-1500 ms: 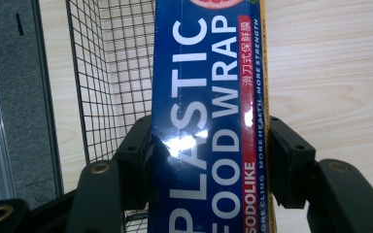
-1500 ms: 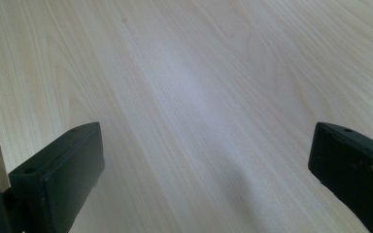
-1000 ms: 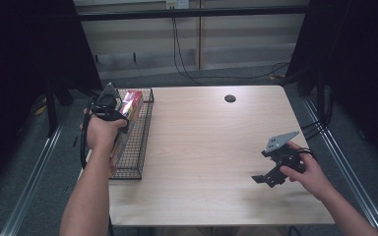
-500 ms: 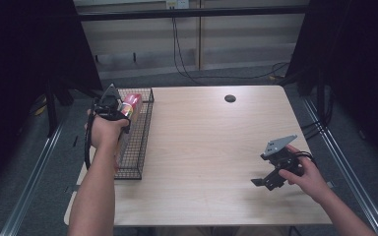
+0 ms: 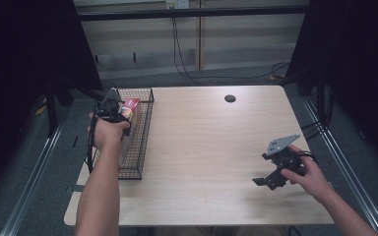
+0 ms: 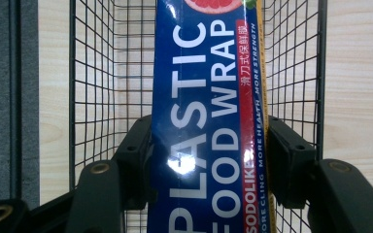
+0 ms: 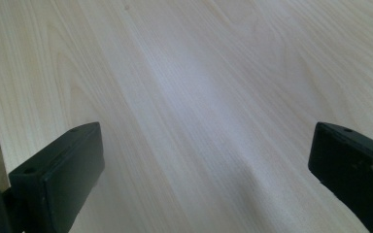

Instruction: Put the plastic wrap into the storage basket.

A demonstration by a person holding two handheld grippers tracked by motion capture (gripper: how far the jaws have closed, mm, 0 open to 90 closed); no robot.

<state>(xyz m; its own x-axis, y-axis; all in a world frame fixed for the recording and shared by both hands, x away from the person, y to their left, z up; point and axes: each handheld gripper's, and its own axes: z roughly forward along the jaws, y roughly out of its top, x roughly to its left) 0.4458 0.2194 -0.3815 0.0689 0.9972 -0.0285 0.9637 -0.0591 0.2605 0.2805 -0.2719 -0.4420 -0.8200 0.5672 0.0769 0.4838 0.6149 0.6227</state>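
- Left gripper point(image 6: 206, 160) clamped on a box of plastic wrap point(image 6: 206, 111), one black jaw pressed against each long side of the box.
- Box blue with white lettering reading "PLASTIC FOOD WRAP", a red strip down one edge and a bit of pink fruit picture at the far end (smaller print too fine to read in full).
- Box held over the open top of a black wire basket point(image 6: 291, 73), running lengthwise along it, mesh visible on both sides and pale wood beneath.
- From the high view: left gripper point(image 5: 112, 105) gripped in the left hand point(image 5: 109, 132) above the far half of the basket point(image 5: 138, 147), with the box point(image 5: 130, 107) showing red and yellow at its far end.
- Basket sitting at the left edge of the table point(image 5: 206, 142), long side running away from the person.
- Right gripper point(image 5: 270, 177) well apart from all this, near the table's right front, held in the right hand point(image 5: 310, 172) with a grey plate on top.
- Right gripper point(image 7: 206, 170) gaping wide, nothing between the jaws, bare light wood just below.
- Small dark round hole point(image 5: 230, 98) near the far edge of the table.
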